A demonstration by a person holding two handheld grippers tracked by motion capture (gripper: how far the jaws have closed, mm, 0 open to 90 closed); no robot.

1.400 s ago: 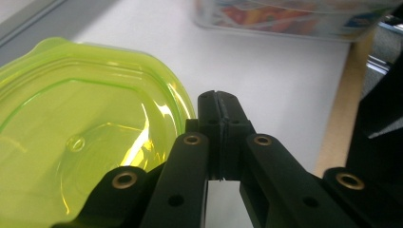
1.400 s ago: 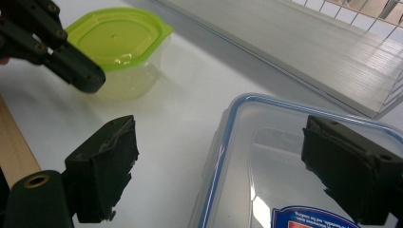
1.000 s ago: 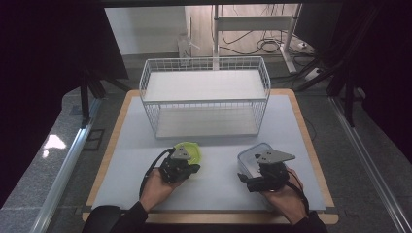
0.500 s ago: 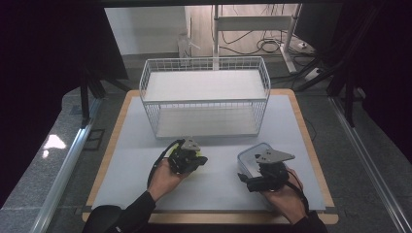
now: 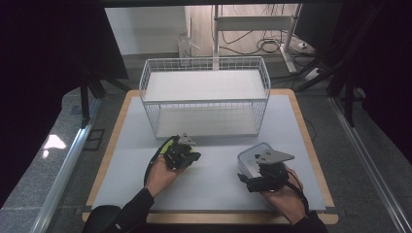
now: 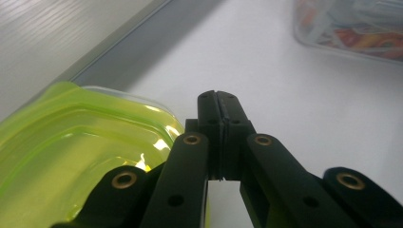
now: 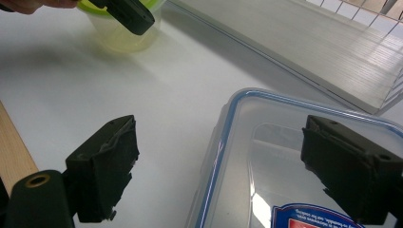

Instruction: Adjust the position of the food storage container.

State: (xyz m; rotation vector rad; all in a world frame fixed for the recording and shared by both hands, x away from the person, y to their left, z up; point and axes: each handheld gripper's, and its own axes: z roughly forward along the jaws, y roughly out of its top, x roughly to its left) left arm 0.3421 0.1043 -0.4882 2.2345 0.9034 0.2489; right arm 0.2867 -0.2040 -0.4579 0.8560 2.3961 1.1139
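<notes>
A lime-green lidded container (image 6: 71, 156) sits on the white mat in front of the wire rack, mostly covered by my left gripper (image 5: 182, 153) in the high view. My left gripper (image 6: 219, 109) is shut with nothing between its jaws, its tip just past the lid's right edge. A clear container with a blue-rimmed lid (image 7: 266, 156) lies near the right front. My right gripper (image 7: 228, 171) stands open over it, one jaw above the lid and the other beside the container's left edge, neither pad pressing. In the right gripper view the green container (image 7: 123, 33) shows far off under the left gripper (image 7: 128, 14).
A white wire rack (image 5: 204, 97) with two shelves stands at the back of the mat (image 5: 218, 179). The wooden table edge (image 5: 214, 218) runs along the front. Dark screens flank both sides.
My left hand has moved forward and rightward over the green container, which now hides beneath the gripper. The right hand and clear container have stayed put.
</notes>
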